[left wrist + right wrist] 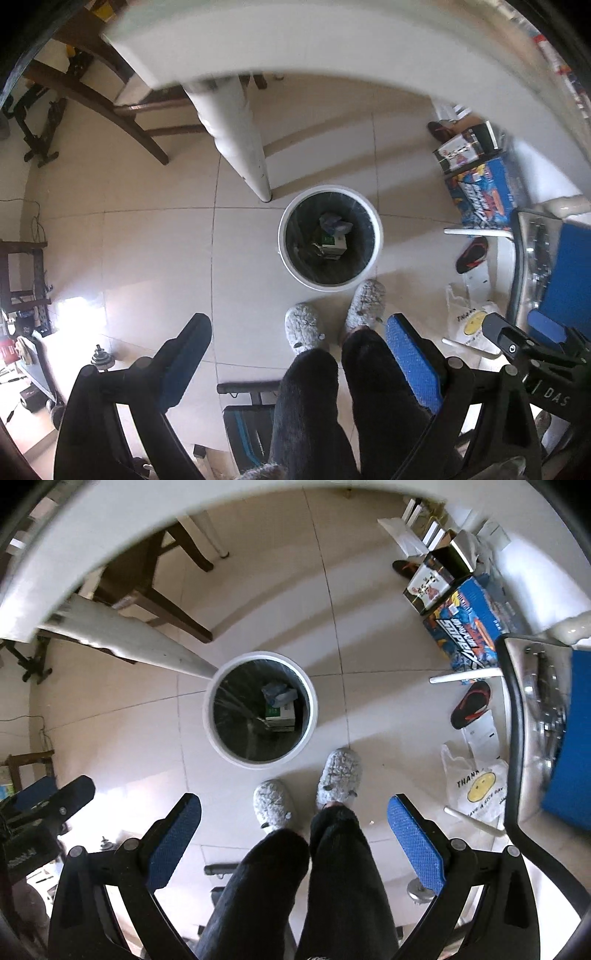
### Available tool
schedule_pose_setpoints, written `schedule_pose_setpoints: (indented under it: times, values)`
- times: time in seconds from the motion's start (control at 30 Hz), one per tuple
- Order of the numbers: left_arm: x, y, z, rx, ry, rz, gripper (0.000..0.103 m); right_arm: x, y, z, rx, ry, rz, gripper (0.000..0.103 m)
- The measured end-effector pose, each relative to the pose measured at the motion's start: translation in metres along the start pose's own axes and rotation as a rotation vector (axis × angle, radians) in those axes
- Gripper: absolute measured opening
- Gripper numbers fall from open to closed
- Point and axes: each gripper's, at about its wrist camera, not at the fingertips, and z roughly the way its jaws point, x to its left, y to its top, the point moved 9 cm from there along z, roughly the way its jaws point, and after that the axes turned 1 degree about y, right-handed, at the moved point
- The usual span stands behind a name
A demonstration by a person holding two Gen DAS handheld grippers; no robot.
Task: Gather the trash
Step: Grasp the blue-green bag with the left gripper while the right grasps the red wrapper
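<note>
1. Left gripper (pixel 299 334): jaws spread wide, nothing between the blue pads (pixel 412 354). It points straight down at the floor.
2. Right gripper (pixel 293 812): same, fully apart and empty, also aimed down.
3. Below both: the person's grey slippers (pixel 338 773) and dark trouser legs, standing just beside the trash bin (pixel 330 238).
4. Bin is white with a black liner, beside the white table leg (pixel 243 144). Boxes and crumpled paper (pixel 280 705) already sit at the bottom.
5. Loose candidate on the floor: a white plastic bag (pixel 476 790) with a yellow smiley print, to the right near a black-and-red sandal (pixel 471 705). Probably trash, but the fisheye edge warps it; can't confirm.
6. Judgement: drop looks done, next grab pending. For the bag, come in low with the right gripper, pinch a bunched fold rather than a flat sheet, and lift clear of the chair frame (pixel 515 738) before swinging over the bin.
</note>
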Motion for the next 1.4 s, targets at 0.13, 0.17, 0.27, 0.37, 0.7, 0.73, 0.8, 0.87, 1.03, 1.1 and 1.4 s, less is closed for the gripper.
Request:
schedule_pose_setpoints:
  times: [0.13,0.17,0.27,0.37,0.7,0.73,0.8,0.87,1.03,1.1,1.4]
  values:
    - [0.003,0.003,-0.05,-0.043,0.011,0.011,0.097,0.011,-0.007,-0.05,-0.013,0.035,0.005,0.102]
    - [0.003,0.004,-0.058,-0.052,0.018,0.013,0.097,0.016,-0.007,-0.066,-0.017,0.054,0.007,0.102]
    - [0.002,0.019,-0.095,-0.113,0.034,0.022,0.097,0.026,-0.001,-0.101,-0.041,0.085,0.018,0.102]
    - [-0.006,0.046,-0.124,-0.164,0.025,0.027,0.097,0.035,0.013,-0.142,-0.083,0.135,0.043,0.102]
    - [-0.076,0.206,-0.199,-0.316,0.002,0.048,0.097,-0.014,0.135,-0.249,-0.266,0.182,0.217,0.102]
    - [-0.082,0.223,-0.201,-0.318,-0.004,0.042,0.097,-0.029,0.15,-0.255,-0.277,0.185,0.249,0.102]
    - [-0.099,0.267,-0.2,-0.323,-0.005,0.029,0.097,-0.062,0.187,-0.262,-0.293,0.182,0.31,0.102]
    - [-0.112,0.307,-0.193,-0.316,0.012,0.006,0.097,-0.096,0.221,-0.264,-0.306,0.175,0.359,0.102]
    - [-0.141,0.393,-0.165,-0.209,-0.058,-0.107,0.097,-0.188,0.326,-0.244,-0.296,0.129,0.487,0.102]
    - [-0.156,0.422,-0.151,-0.157,-0.107,-0.163,0.096,-0.226,0.367,-0.232,-0.275,0.111,0.545,0.102]
    - [-0.199,0.52,-0.094,-0.041,-0.161,-0.315,0.096,-0.288,0.476,-0.172,-0.189,0.087,0.625,0.102]
